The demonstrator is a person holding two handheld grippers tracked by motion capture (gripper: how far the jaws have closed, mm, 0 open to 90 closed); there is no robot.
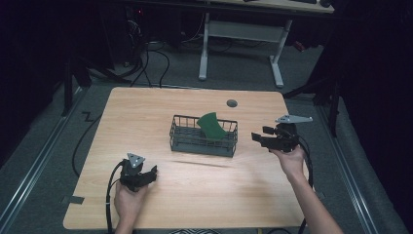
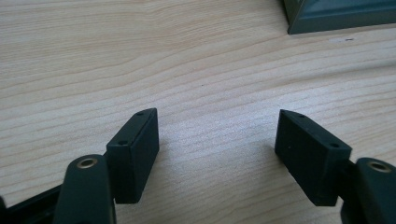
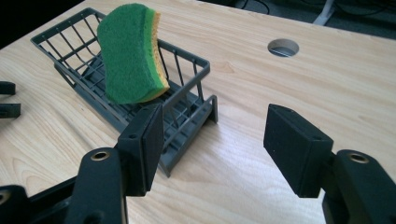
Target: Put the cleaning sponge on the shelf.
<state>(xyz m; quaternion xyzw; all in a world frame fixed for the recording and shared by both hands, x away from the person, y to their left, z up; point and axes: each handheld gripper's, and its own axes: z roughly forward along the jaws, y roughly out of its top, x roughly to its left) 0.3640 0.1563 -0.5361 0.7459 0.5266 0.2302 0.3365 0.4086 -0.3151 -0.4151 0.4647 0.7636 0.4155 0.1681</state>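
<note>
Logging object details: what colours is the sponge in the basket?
Green scouring face, yellow layer behind; sponge shows best in the right gripper view.

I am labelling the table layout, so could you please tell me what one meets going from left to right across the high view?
Left hand-held gripper → dark grey wire basket → green scouring sponge standing in it → right hand-held gripper.
</note>
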